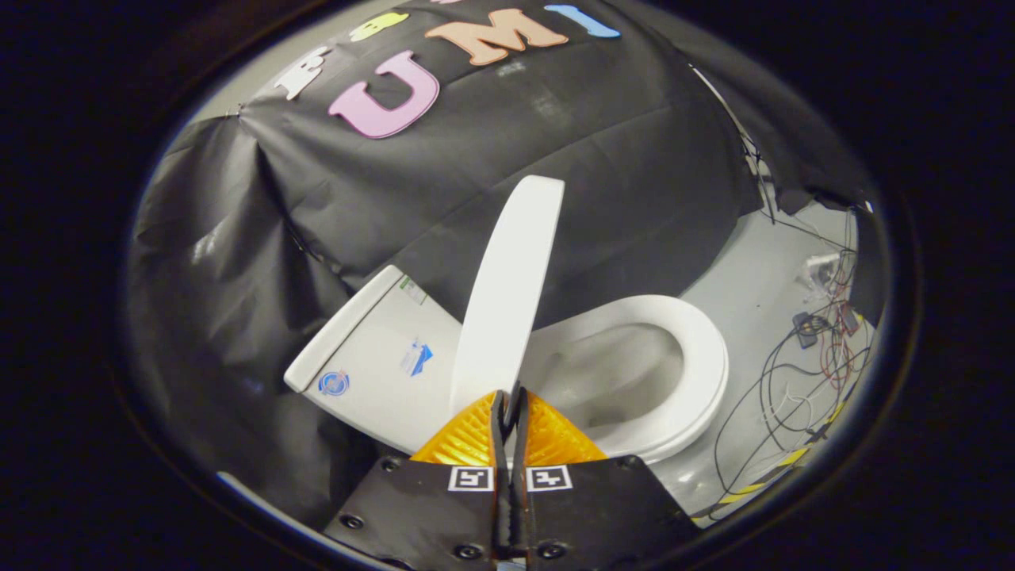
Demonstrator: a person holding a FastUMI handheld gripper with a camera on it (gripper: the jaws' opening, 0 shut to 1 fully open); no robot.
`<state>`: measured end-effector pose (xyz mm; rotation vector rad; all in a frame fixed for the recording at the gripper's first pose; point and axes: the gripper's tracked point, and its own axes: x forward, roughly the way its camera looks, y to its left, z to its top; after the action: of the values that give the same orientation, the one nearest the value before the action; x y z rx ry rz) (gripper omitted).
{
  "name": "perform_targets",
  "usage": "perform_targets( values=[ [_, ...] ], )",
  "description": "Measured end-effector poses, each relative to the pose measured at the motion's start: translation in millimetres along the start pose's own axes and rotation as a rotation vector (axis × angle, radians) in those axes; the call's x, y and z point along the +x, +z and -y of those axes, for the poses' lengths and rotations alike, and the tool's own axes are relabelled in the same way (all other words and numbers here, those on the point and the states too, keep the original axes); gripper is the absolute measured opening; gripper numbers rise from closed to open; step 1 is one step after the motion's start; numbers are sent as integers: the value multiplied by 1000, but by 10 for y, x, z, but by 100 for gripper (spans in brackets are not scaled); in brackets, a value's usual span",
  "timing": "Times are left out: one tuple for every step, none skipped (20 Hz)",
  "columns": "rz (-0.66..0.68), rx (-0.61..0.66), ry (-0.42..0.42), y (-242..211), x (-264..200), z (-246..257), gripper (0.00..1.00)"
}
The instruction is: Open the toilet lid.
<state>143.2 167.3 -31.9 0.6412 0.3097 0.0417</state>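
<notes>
Ahead of you the toilet (634, 373) sits against the black cloth wall (444, 174), its tank (373, 365) to the left and its seat (698, 349) lying flat over the bowl to the right. The lid (507, 285) stands nearly on edge between them, already lifted well off the seat, with its near rim right at your fingertips. Your gripper (508, 404) is pressed together and looks to be pinching that thin rim, though the contact itself is hard to make out. Keep the pinch firm and swing the lid in its hinge arc toward the tank; don't pull it sideways. Let go only once it leans back on its own. Loose cables (801, 373) lie on the floor far right, well clear of the lid's path.
</notes>
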Motion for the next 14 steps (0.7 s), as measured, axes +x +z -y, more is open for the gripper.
perform_targets(
  values=[
    [-7,-6,-6,3,-4,-5,1],
    [-12,-16,-9,13,-6,-17,1],
    [-16,-27,-9,14,-7,-28,1],
    [-18,-39,-8,6,-6,-27,1],
    [-17,-54,-8,2,0,-25,1],
    [-14,-67,-8,1,9,-26,1],
    [-13,-76,-9,12,5,-30,1],
    [-11,-82,-12,24,-4,-35,1],
    [-10,-88,-16,32,-13,-27,1],
    [-10,-88,-17,32,-11,-34,1],
    [-9,-92,-15,26,-12,-40,1],
    [-7,-93,-14,21,-4,-40,1],
    [-5,-101,-17,21,1,-33,1],
    [-2,-115,-20,28,-2,-34,1]
  ],
)
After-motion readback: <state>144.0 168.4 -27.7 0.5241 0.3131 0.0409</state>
